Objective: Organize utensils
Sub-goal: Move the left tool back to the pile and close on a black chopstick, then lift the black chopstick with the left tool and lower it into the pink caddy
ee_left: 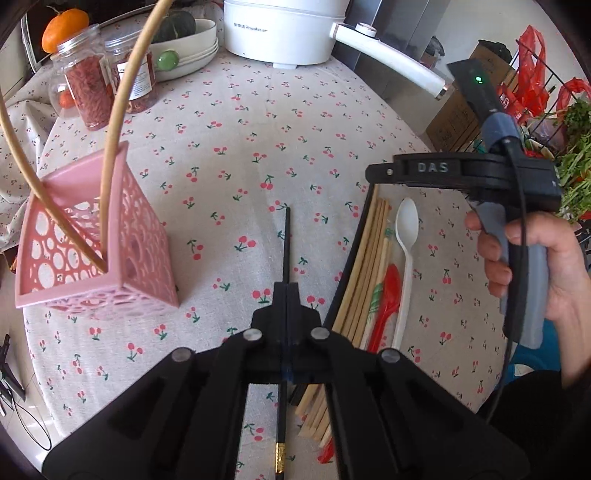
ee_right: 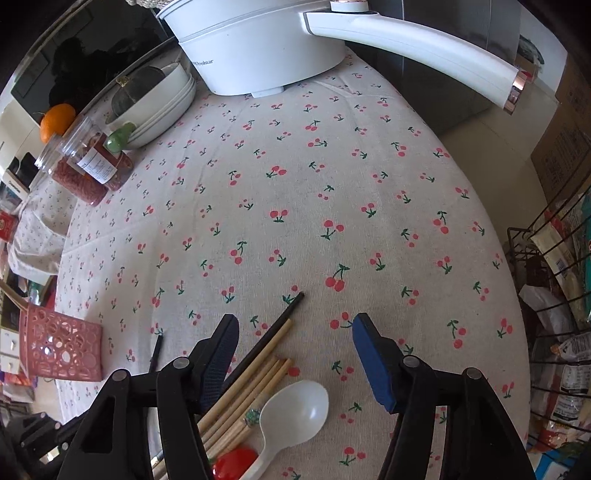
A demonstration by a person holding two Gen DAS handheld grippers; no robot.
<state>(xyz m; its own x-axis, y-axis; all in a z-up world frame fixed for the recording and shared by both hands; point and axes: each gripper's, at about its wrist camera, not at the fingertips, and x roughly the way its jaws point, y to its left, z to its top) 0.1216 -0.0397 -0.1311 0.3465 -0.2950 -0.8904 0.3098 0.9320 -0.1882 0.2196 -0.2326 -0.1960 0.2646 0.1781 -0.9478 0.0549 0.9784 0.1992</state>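
My left gripper (ee_left: pixel 286 286) is shut on a black chopstick (ee_left: pixel 286 243) with a gold band, held above the tablecloth and pointing away from me. The pink lattice utensil holder (ee_left: pixel 92 243) stands to its left with two wooden chopsticks (ee_left: pixel 122 110) in it. My right gripper (ee_right: pixel 293 325) is open above a pile of utensils: wooden chopsticks (ee_right: pixel 251 384), a black chopstick (ee_right: pixel 280 321), a white plastic spoon (ee_right: pixel 295 410) and a red spoon (ee_right: pixel 232 461). The pile also shows in the left wrist view (ee_left: pixel 369 280), below the right gripper (ee_left: pixel 373 173).
A white electric pot (ee_left: pixel 284 29) with a long handle (ee_right: pixel 424 44) stands at the table's far side. Jars of red goods (ee_left: pixel 88 85), stacked bowls (ee_left: pixel 192 48) with a squash and an orange (ee_left: pixel 64 27) sit far left. A wire rack (ee_right: pixel 546 295) of packages stands right of the table.
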